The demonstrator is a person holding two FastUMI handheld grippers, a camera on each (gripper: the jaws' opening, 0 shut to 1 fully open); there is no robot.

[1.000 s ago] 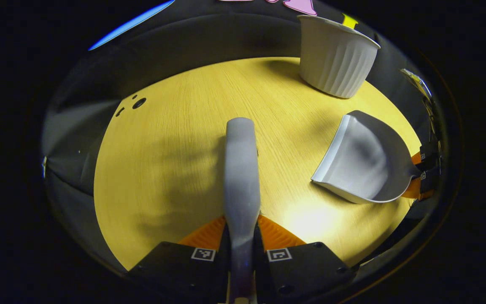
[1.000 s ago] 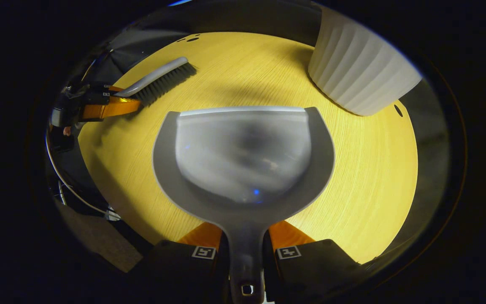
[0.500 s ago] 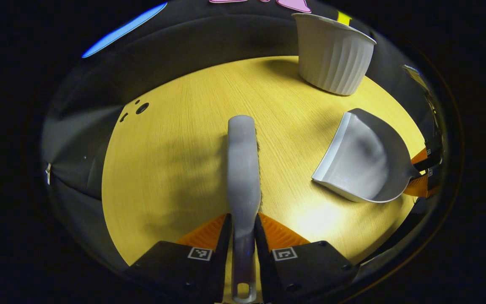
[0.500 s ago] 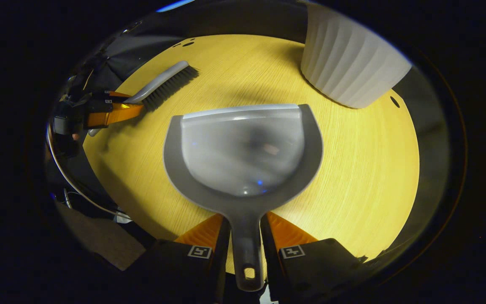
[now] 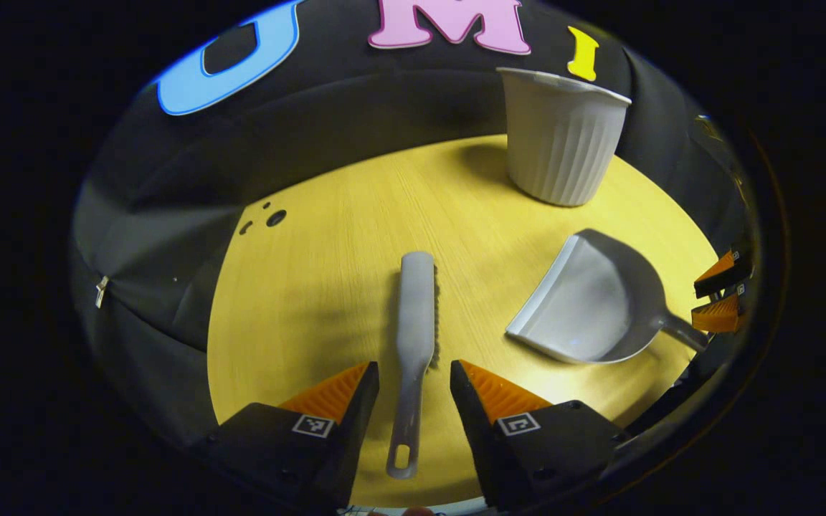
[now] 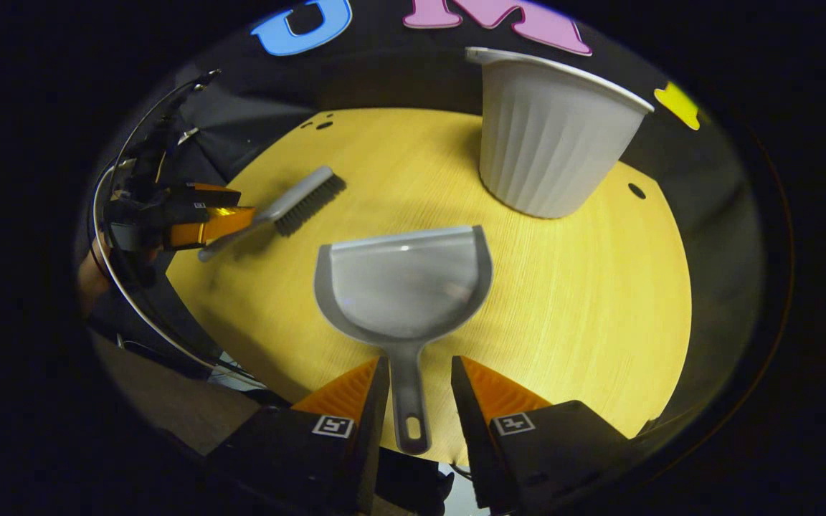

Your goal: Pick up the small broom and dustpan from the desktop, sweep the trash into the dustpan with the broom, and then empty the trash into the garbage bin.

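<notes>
The small grey broom (image 5: 414,315) lies flat on the round yellow table (image 5: 327,287), bristles to its right side. My left gripper (image 5: 414,373) stands open, its fingers apart on either side of the broom's handle without touching it. To the right lies the grey dustpan (image 5: 589,301), mouth toward the broom. In the right gripper view the dustpan (image 6: 406,283) rests on the table and my right gripper (image 6: 420,369) is open around its handle, clear of it. The broom (image 6: 291,204) lies at the left there, beside the left gripper (image 6: 198,215). No trash is visible on the table.
A white ribbed garbage bin (image 5: 560,136) stands upright at the table's far right, seen also as the garbage bin (image 6: 549,136) just beyond the dustpan. Small dark holes (image 5: 275,217) mark the tabletop at the left. Black cloth walls surround the table; cables (image 6: 133,287) hang by its left edge.
Both grippers have opened and drawn back. The broom and the dustpan, held a second ago, now lie released on the table, with more of each handle showing between the fingers.
</notes>
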